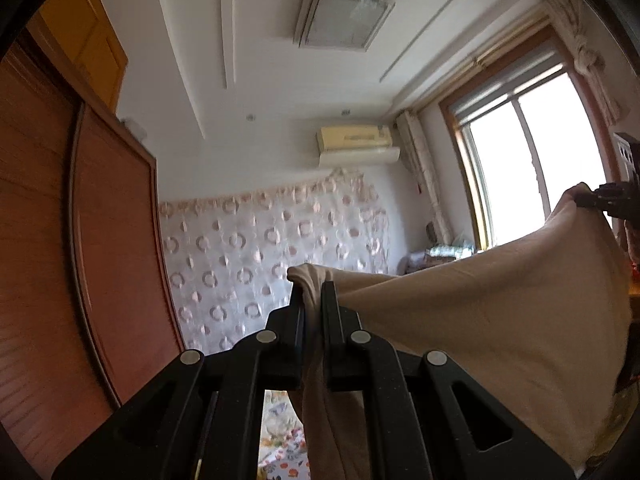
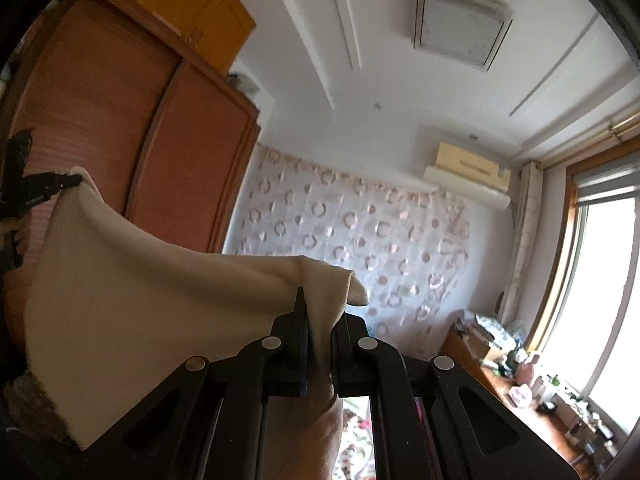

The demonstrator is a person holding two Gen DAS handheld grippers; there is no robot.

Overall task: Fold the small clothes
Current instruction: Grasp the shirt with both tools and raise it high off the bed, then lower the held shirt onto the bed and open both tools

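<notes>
Left wrist view: at lower centre the left gripper [image 1: 312, 300] clamps a bunched corner of the beige garment [image 1: 500, 312], which stretches toward the right edge, where the right gripper [image 1: 588, 200] pinches another corner. Behind hang a patterned curtain [image 1: 272, 248], an air conditioner [image 1: 356, 142] and a window [image 1: 532, 160].

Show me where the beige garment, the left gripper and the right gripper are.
beige garment [image 1: 500, 300], left wrist view, on the stretched cloth panel.
left gripper [image 1: 314, 292], left wrist view, between its fingertips, clamped on cloth.
right gripper [image 2: 320, 308], right wrist view, between its fingertips, clamped on cloth.
</notes>
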